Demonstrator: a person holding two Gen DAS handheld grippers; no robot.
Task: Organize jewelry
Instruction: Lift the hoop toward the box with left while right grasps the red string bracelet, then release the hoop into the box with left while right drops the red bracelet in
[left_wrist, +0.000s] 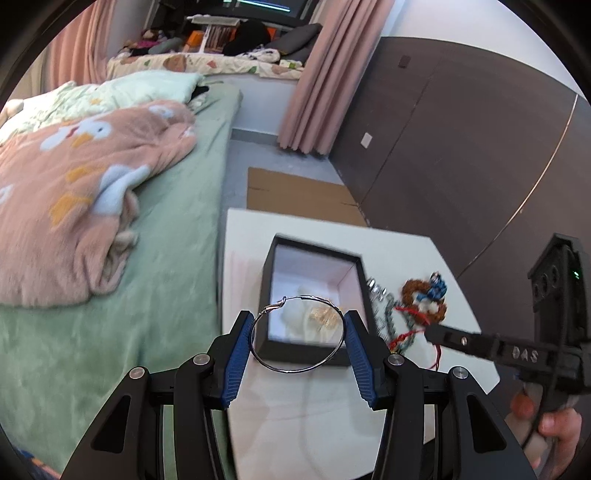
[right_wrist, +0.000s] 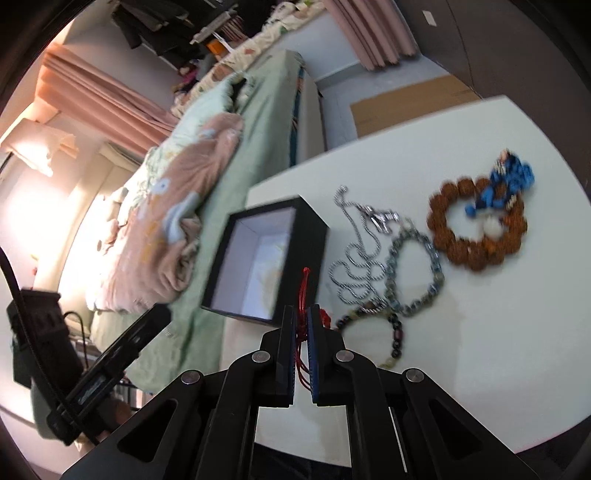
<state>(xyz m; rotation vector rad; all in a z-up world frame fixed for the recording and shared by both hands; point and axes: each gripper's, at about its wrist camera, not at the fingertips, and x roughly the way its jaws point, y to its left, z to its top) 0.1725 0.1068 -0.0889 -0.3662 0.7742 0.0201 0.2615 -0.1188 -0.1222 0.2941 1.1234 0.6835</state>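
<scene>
Left black two-finger gripper with blue pads (left_wrist: 298, 334) spread wide, spanning a thin silver hoop; right black gripper (right_wrist: 303, 332) pinched onto red cord, bare hand (left_wrist: 554, 432) gripping its handle.

green-sheeted bed (left_wrist: 177, 206) with pink blanket (left_wrist: 74, 192), pink curtains (left_wrist: 317, 85), dark wall panels (left_wrist: 461, 140), flattened cardboard (left_wrist: 295, 192).

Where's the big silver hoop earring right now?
In the left wrist view, the hoop earring is held between the left hand-held gripper fingers, in front of the open black box.
</scene>
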